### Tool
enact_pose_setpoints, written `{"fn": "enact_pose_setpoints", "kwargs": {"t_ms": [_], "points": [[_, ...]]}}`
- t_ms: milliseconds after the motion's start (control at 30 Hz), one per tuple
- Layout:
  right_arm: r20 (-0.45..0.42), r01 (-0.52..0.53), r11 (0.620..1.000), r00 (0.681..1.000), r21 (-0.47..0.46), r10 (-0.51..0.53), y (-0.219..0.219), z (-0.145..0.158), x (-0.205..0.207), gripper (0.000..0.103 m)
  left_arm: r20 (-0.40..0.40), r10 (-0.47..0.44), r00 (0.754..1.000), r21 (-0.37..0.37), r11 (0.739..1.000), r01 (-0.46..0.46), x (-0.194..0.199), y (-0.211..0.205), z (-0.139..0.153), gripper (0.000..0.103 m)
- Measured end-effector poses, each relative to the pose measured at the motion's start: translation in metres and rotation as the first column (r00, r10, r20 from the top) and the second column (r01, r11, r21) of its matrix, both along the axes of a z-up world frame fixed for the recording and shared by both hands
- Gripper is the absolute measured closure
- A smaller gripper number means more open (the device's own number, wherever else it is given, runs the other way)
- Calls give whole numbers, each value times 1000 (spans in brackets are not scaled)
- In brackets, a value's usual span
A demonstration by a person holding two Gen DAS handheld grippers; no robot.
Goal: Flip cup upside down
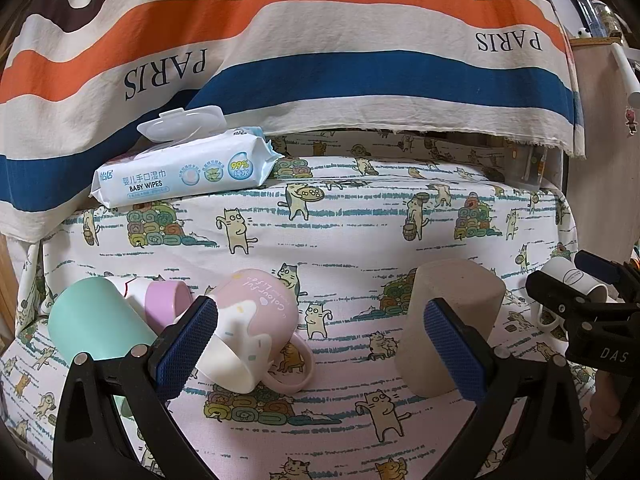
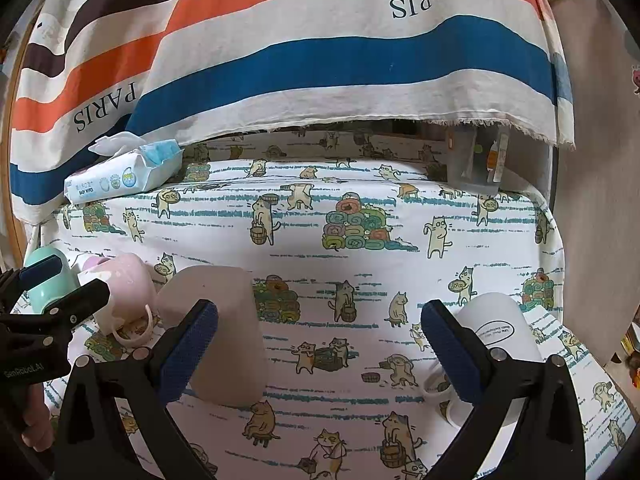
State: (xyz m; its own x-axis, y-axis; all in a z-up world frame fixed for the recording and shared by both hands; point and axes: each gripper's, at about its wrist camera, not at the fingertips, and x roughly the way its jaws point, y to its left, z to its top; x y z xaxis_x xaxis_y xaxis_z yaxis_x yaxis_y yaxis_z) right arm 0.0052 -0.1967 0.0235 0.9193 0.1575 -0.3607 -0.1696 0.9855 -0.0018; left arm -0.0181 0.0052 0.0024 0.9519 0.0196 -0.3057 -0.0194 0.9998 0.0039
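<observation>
Several cups stand upside down on the cat-print cloth. A pink and white mug with a handle sits between my left gripper's fingers, nearer the left pad. A beige cup stands by the right pad. A mint cup and a lilac cup stand at the left. My left gripper is open and empty. My right gripper is open and empty, with the beige cup at its left finger and a white mug behind its right finger.
A baby wipes pack lies at the back left. A striped PARIS cloth hangs behind the table. A clear container stands at the back right. The table edge falls off at the right.
</observation>
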Motion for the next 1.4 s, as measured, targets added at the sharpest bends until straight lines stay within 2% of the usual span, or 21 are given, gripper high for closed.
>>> {"fn": "enact_pose_setpoints", "kwargs": {"t_ms": [1400], "points": [[-6, 3, 1000, 1000, 0, -3, -4, -2, 1, 1, -3, 1, 1000, 1, 1000, -1, 0, -1, 0, 1]]}}
